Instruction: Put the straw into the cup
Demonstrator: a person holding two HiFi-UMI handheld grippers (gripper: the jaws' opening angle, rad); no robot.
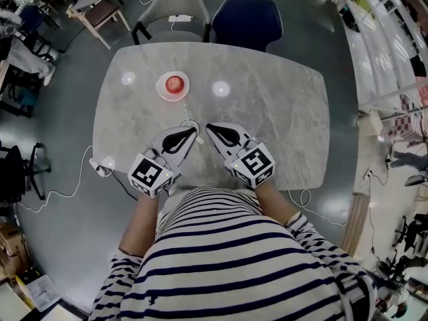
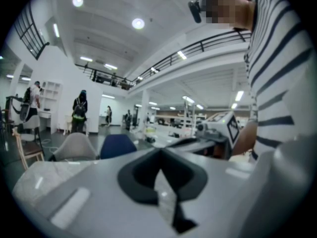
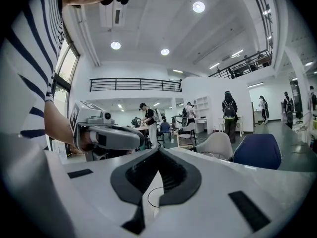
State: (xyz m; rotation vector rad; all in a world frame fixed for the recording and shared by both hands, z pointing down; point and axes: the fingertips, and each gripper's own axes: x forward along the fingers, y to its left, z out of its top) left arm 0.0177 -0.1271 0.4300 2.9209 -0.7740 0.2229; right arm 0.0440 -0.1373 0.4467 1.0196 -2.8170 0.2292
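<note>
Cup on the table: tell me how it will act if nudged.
The cup looks small and stands alone, so it is probably light and easily shifted. The table is glossy, reflecting lamps, so it would likely slide rather than grip.

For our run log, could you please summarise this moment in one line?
left hand-held gripper: shut | right hand-held gripper: shut, tips beside left's | cup: beyond both, untouched | straw: not made out

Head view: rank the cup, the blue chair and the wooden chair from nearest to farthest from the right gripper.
1. Cup: on the table, ahead and left of the right gripper.
2. Blue chair: beyond the table's far edge.
3. Wooden chair: on the floor, far left.
</note>
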